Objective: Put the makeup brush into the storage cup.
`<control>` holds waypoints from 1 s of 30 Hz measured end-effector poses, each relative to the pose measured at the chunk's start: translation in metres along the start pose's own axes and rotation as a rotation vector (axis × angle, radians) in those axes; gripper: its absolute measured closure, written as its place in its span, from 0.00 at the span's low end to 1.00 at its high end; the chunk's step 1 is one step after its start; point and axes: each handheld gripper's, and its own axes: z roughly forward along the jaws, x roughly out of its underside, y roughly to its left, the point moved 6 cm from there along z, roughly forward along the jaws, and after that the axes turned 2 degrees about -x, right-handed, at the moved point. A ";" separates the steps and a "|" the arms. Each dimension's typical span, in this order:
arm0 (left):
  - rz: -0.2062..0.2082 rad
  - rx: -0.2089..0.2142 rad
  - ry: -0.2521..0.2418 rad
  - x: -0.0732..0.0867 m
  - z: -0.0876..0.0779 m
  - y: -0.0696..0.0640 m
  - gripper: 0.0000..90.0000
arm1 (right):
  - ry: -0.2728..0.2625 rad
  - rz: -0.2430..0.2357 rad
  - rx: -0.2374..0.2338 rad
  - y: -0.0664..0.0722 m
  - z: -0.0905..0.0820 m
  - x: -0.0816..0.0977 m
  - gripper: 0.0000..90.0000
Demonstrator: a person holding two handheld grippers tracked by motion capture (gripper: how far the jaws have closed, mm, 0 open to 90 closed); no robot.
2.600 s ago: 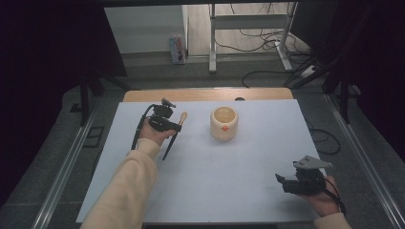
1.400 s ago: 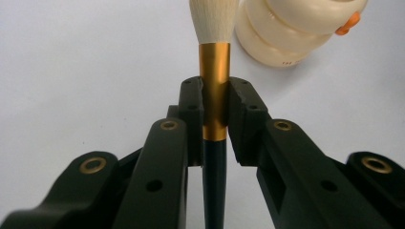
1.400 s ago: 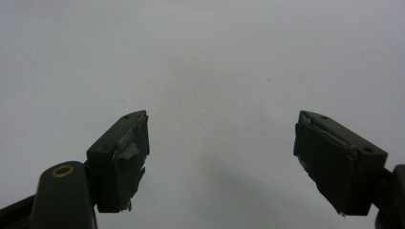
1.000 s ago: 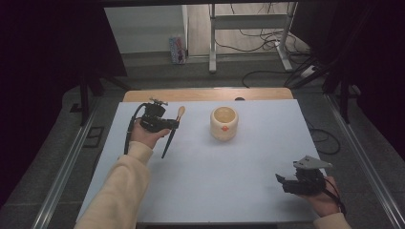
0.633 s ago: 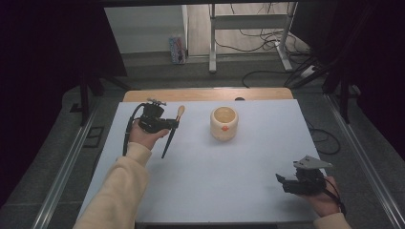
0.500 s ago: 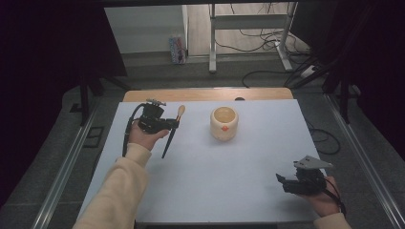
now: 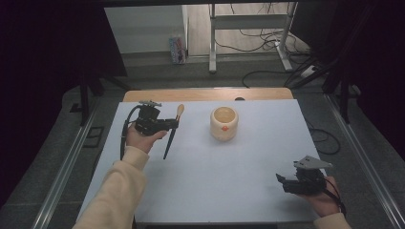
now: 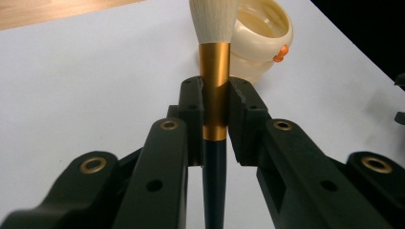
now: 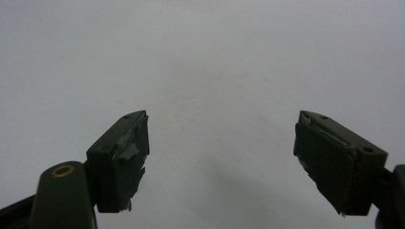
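Observation:
My left gripper (image 7: 172, 125) is shut on a brush (image 7: 167, 143) with a dark handle, a gold ferrule and pale bristles. It holds the brush above the left rear of the white table (image 7: 239, 181). In the left gripper view the pads of the left gripper (image 8: 214, 95) clamp the brush's ferrule (image 8: 214, 62), with the bristles pointing away from me. A cream cup (image 7: 224, 123) with an orange spot stands right of the brush, also seen beyond the bristles as the cup (image 8: 265, 33). My right gripper (image 7: 280, 181) rests open near the front right corner; the right gripper (image 9: 219, 138) has nothing between its jaws.
A wooden strip (image 7: 205, 94) runs along the table's far edge. Metal rails flank the table on both sides, and cables lie on the floor behind. A small dark object (image 7: 239, 99) sits at the far edge behind the cup.
The left gripper with the brush has drifted a little to the left, away from the cup. The right gripper has stayed where it was.

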 end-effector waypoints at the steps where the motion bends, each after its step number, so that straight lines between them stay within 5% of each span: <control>1: -0.003 0.002 -0.007 0.000 -0.001 -0.001 0.86 | 0.000 0.000 0.000 0.000 0.000 0.000 0.22; 30: 0.027 0.093 -0.093 0.003 -0.006 -0.030 0.86 | -0.003 0.007 0.011 -0.001 0.000 -0.001 0.22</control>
